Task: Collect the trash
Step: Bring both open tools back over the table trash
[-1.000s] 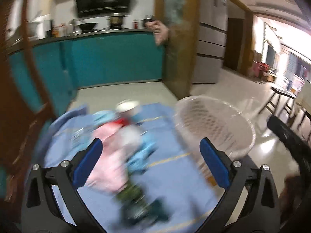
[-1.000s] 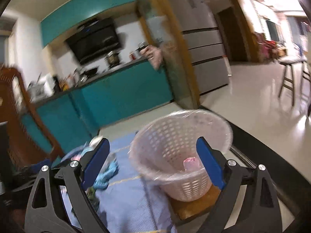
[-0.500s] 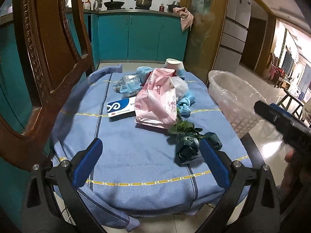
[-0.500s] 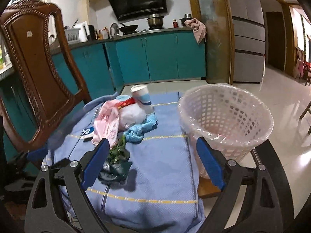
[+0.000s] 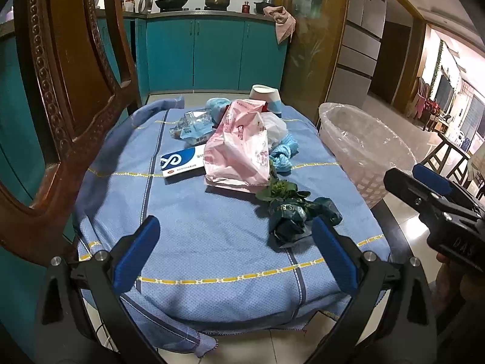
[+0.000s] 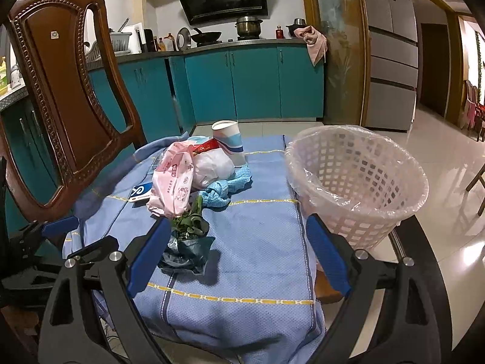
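Left wrist view: the left gripper [image 5: 236, 256] has its jaws spread wide and empty. The trash lies ahead of them on the blue-clothed surface [image 5: 212, 242]. Nearest, just off the right jaw, is a dark green wrapper [image 5: 295, 221] with leaves, probably light and crinkly; pinch its bunched middle. Beyond it lie a pink bag [image 5: 239, 148] and a flat box [image 5: 182, 161].

Right wrist view: the right gripper [image 6: 238, 256] also has wide, empty jaws. The wrapper sits beside the left jaw, and the lined basket [image 6: 357, 179] stands beyond the right jaw. The paper cup [image 6: 229, 139] would likely crush easily.
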A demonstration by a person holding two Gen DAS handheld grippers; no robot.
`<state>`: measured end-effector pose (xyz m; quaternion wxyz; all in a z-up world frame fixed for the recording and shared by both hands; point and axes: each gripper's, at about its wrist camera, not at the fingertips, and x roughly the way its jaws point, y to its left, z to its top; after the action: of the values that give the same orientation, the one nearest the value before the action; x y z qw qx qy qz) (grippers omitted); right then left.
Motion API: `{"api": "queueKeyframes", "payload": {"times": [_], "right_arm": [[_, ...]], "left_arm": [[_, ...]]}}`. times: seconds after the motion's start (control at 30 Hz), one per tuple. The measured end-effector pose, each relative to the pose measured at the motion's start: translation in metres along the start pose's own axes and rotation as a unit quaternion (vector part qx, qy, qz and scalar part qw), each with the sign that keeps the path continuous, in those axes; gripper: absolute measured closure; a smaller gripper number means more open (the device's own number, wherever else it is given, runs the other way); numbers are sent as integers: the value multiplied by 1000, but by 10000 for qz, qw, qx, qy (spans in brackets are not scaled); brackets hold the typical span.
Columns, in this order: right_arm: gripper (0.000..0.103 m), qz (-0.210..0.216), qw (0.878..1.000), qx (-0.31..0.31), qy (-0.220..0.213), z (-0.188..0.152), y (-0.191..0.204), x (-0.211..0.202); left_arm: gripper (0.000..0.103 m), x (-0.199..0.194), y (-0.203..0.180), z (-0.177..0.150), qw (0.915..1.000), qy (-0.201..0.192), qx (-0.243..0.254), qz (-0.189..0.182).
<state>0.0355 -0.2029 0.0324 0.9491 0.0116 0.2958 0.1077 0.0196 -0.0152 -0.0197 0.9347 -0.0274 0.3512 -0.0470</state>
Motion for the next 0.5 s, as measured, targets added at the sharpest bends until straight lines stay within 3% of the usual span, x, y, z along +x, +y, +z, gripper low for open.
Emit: {"api": "queueKeyframes", "payload": {"times": [0.5], "right_arm": [[14, -17, 10000, 26, 1, 0, -2, 1]], "left_arm": [[3, 5, -3, 0, 10000, 68, 47, -10]]}}
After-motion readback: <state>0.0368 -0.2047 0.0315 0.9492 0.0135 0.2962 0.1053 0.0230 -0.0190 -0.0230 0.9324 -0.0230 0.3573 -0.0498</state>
